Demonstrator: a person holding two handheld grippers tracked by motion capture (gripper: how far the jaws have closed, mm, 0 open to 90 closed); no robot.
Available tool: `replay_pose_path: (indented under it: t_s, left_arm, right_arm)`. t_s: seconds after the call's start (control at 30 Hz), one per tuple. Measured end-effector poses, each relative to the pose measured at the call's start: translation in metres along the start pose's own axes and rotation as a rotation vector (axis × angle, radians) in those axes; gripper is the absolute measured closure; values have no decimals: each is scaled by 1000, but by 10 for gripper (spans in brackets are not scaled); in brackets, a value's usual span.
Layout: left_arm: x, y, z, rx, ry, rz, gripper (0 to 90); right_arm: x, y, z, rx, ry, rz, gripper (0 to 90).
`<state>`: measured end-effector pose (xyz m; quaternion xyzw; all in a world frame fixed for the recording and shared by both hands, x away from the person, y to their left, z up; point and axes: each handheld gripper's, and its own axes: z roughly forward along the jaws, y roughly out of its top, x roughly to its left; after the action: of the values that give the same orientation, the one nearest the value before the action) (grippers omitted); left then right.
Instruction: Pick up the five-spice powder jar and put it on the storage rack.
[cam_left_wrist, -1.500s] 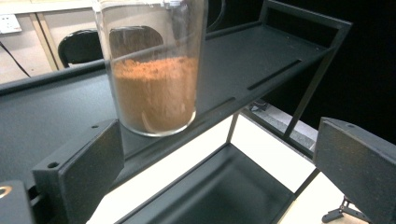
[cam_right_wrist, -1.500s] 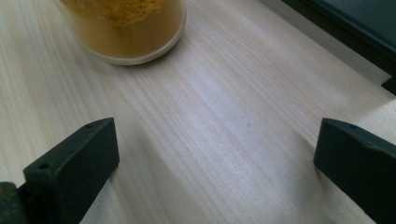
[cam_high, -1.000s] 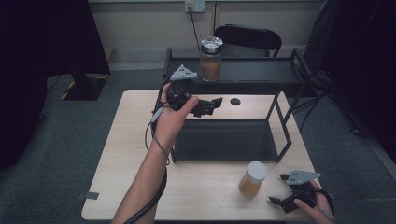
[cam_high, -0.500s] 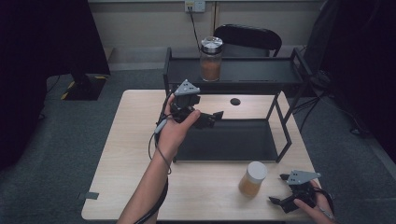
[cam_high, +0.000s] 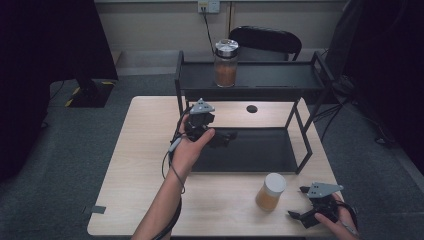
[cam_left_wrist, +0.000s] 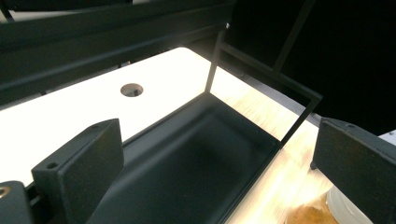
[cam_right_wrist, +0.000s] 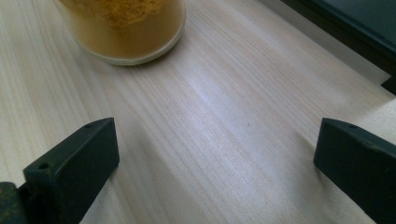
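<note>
Our left claw has drifted back over the rack's lower tray, spread and empty; right claw, also spread, waits near the jar.

Two jars are showing: one silver-lidded jar and one white-lidded jar. One black rack, one table, one chair, two grippers.

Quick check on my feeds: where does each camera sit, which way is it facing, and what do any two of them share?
High view: above the person's side, looking forward and down on the pale wooden table and black two-tier metal rack; both forearms, left gripper, right gripper.
Left gripper view: on the left gripper, facing the rack's lower tray; open jaws.
Right gripper view: low over the table, facing the white-lidded jar of amber contents; open jaws.
Shared: all three see that jar.
</note>
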<state>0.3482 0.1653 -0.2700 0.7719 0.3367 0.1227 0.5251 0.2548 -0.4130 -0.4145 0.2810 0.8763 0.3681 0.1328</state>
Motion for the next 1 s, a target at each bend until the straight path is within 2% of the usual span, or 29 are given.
replay_pose_path:
  t_s: [0.47, 1.0]
  left_arm:
    - [6, -24, 14, 26, -13, -27, 14]
    - [8, -46, 25, 55, -22, -29, 15]
  right_arm:
    - [0, 0, 0, 0, -1, 0, 0]
    - [0, 0, 0, 1, 0, 1, 0]
